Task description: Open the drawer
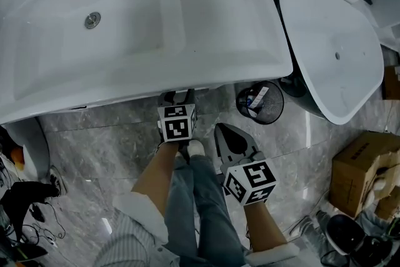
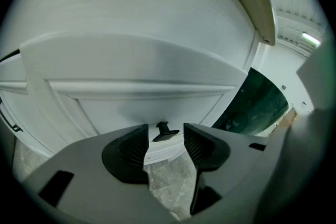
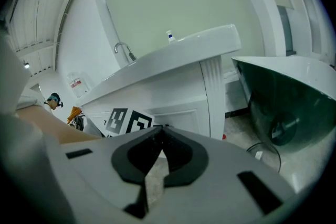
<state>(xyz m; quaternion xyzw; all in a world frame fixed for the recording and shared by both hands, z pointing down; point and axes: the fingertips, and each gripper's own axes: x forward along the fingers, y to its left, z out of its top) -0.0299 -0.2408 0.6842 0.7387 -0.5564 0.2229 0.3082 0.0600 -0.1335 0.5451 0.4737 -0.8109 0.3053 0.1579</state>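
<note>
The white vanity's drawer front (image 2: 147,105) fills the left gripper view, with a small black T-shaped handle (image 2: 166,131) at its lower edge. My left gripper (image 2: 165,139) is open; the handle shows in the gap just past its fingertips, and neither pad touches it. In the head view the left gripper (image 1: 177,99) reaches under the sink's front edge (image 1: 187,81), so the drawer is hidden there. My right gripper (image 1: 232,136) hangs lower and to the right, away from the vanity. Its jaws (image 3: 160,132) are shut on nothing.
A black mesh waste bin (image 1: 259,102) stands on the grey marble floor right of the vanity. Beyond it is a white freestanding tub (image 1: 331,40). A cardboard box (image 1: 362,162) sits at the right, cables and shoes (image 1: 28,197) at the left. The person's legs (image 1: 200,197) are below the grippers.
</note>
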